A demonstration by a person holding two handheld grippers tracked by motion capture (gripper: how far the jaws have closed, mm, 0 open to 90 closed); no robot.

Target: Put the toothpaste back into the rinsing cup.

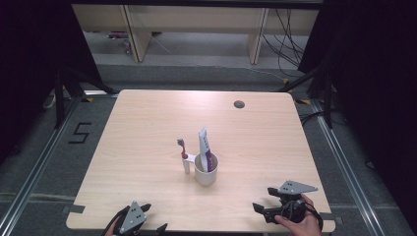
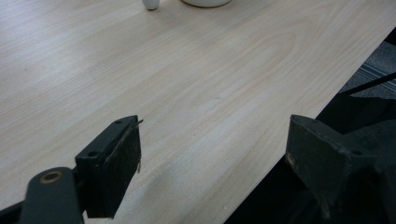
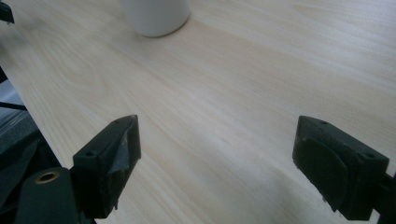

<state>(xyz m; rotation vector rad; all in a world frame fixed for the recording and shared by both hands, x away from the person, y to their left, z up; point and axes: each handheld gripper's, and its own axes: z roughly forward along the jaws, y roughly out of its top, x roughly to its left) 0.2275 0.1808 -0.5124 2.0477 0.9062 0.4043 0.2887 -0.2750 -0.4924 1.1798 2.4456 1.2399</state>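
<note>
A: Where's the cup (image 1: 206, 170)?
B: Mid-table (image 1: 147, 123), holding toothpaste (image 1: 205, 147). Both your claws, left (image 1: 142, 228) and right (image 1: 259, 209), gape empty by the near edge. Clip the rim and it may tip.

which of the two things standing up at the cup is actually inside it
The toothpaste tube, white and purple, stands inside the white cup. The toothbrush with the red neck stands outside, against the cup's left side, in its own small white holder.
</note>
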